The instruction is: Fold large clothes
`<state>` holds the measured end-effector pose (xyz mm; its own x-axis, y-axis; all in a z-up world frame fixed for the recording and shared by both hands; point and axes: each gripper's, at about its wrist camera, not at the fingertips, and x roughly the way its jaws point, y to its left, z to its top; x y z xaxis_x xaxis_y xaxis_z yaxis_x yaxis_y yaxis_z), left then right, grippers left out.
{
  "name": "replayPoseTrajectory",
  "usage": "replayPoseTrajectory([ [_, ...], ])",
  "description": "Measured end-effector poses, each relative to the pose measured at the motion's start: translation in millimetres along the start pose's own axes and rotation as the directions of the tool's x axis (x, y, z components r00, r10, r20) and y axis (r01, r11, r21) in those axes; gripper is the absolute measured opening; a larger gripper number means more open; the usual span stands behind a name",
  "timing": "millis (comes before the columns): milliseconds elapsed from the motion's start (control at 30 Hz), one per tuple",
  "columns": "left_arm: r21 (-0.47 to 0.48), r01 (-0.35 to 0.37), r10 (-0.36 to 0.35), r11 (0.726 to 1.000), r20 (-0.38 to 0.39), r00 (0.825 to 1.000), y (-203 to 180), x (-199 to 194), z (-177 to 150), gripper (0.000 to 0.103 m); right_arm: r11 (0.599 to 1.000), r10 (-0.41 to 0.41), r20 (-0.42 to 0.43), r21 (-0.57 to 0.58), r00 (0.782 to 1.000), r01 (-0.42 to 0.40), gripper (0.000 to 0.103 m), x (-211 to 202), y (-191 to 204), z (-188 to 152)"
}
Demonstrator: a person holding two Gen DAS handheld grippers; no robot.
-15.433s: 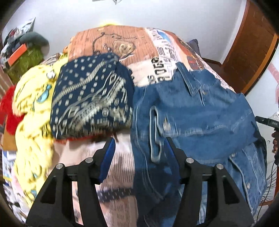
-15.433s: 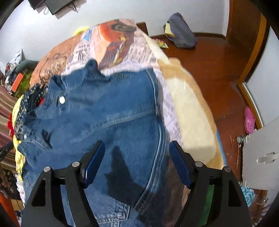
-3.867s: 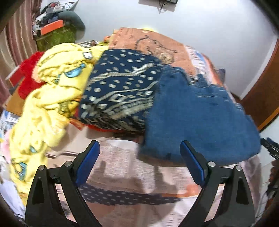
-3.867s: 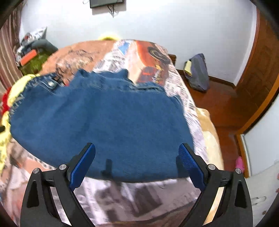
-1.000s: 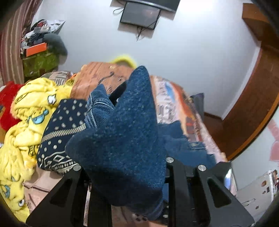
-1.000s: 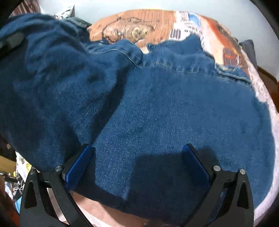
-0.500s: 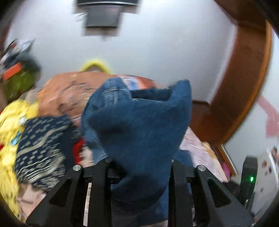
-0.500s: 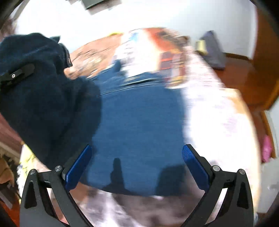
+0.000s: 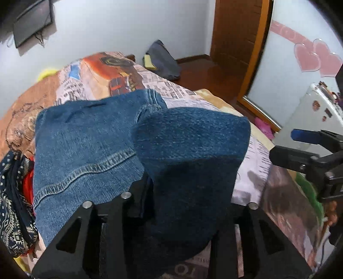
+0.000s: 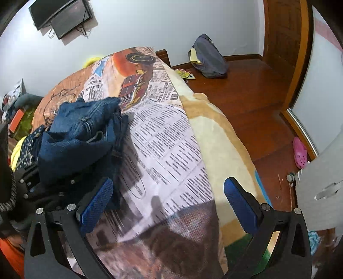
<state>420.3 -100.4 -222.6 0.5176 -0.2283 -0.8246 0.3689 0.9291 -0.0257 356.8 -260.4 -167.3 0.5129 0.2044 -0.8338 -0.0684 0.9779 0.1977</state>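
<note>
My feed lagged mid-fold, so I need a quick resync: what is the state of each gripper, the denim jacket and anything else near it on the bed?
left gripper: shut on the denim jacket, fingers hidden by cloth.
right gripper: open, empty, over the bedspread.
denim jacket: bunched, partly lifted off the bed, fold unfinished.
patterned navy garment: folded, lying beside the jacket.
bedspread: spread flat, bare under the right gripper.
wall TV: screen dark.
</note>
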Motion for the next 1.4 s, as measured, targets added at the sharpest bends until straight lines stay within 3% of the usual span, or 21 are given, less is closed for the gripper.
replayPoseTrajectory([
  [167, -0.002, 0.067, -0.067, 0.998, -0.027, 0.997, 2.3, -20.2, -11.8, 0.057, 0.999, 0.038, 0.027, -0.020, 0.999, -0.038, 0.103, -16.3, 6.5, -1.8],
  [300, 0.018, 0.038, -0.038, 0.999, 0.007, 0.999, 3.4, -58.3, -30.0, 0.076, 0.995, 0.096, 0.063, -0.038, 0.993, -0.093, 0.103, -29.5, 18.9, 3.6],
  [467, -0.067, -0.046, 0.051, 0.997, 0.072, 0.996, 38.9, -98.3, -37.8, 0.080, 0.984, 0.152, 0.090, -0.108, 0.984, -0.142, 0.103, -36.0, 50.5, 12.2],
  [633, -0.143, -0.161, 0.175, 0.977, 0.096, 0.980, 81.6, -112.6, -41.5, 0.086, 0.968, 0.177, 0.052, -0.187, 0.983, -0.165, 0.103, -18.2, 87.3, 12.7],
  [767, -0.182, -0.167, 0.174, 0.969, 0.024, 0.984, 102.7, -92.9, -51.6, 0.086, 0.954, 0.185, 0.002, -0.242, 0.983, -0.179, 0.103, 4.2, 108.9, 10.0],
  [867, -0.168, -0.183, 0.180, 0.969, -0.031, 0.983, 104.5, -73.5, -66.1, 0.087, 0.956, 0.148, -0.038, -0.252, 0.988, -0.153, 0.103, 23.8, 112.4, 9.8],
  [1000, -0.217, -0.174, 0.177, 0.961, -0.003, 0.984, 108.3, -65.8, -82.1, 0.091, 0.969, 0.067, -0.072, -0.232, 0.995, -0.082, 0.102, 41.5, 95.1, 9.4],
  [1167, -0.243, -0.142, 0.150, 0.960, 0.012, 0.989, 109.3, -71.3, -88.9, 0.091, 0.981, 0.141, -0.120, -0.115, 0.983, -0.155, 0.103, 42.8, 56.8, 4.1],
  [1400, -0.233, -0.145, 0.155, 0.962, 0.027, 0.987, 105.8, -81.1, -98.6, 0.096, 0.983, 0.139, -0.102, -0.110, 0.985, -0.150, 0.103, 27.2, 40.4, -13.6],
])
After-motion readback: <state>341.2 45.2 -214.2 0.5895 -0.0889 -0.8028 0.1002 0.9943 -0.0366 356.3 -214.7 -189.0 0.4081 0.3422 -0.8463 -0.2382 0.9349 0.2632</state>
